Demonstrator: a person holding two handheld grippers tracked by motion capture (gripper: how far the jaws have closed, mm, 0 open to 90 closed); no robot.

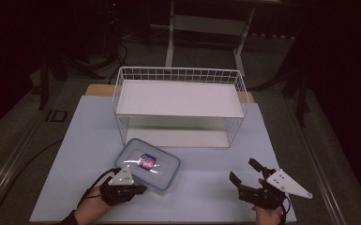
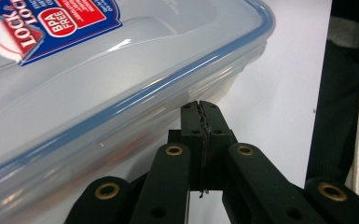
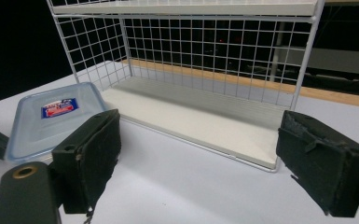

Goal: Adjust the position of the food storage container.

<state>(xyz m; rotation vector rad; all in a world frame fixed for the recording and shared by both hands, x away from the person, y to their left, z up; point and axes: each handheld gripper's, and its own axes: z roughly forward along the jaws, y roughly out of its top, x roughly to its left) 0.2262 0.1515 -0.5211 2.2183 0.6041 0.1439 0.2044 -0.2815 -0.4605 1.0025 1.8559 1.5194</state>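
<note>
A clear plastic food container (image 1: 147,164) with a blue-rimmed lid and a red and blue label lies flat on the table, in front of the rack's left end. My left gripper (image 1: 140,189) is shut, its tips pressed together right at the container's (image 2: 98,84) near side wall, just under the lid rim. In the left gripper view, my left gripper (image 2: 199,106) has nothing visible between its jaws. My right gripper (image 1: 243,170) stands wide open at the table's front right and holds nothing. In the right gripper view, it (image 3: 200,163) faces the rack, with the container (image 3: 51,119) off to the left.
A white two-level wire rack (image 1: 178,108) stands at the back middle of the table, both shelves bare; its lower shelf (image 3: 191,116) opens toward me. A pale mat (image 1: 75,154) covers the table. Dark floor and table legs lie beyond.
</note>
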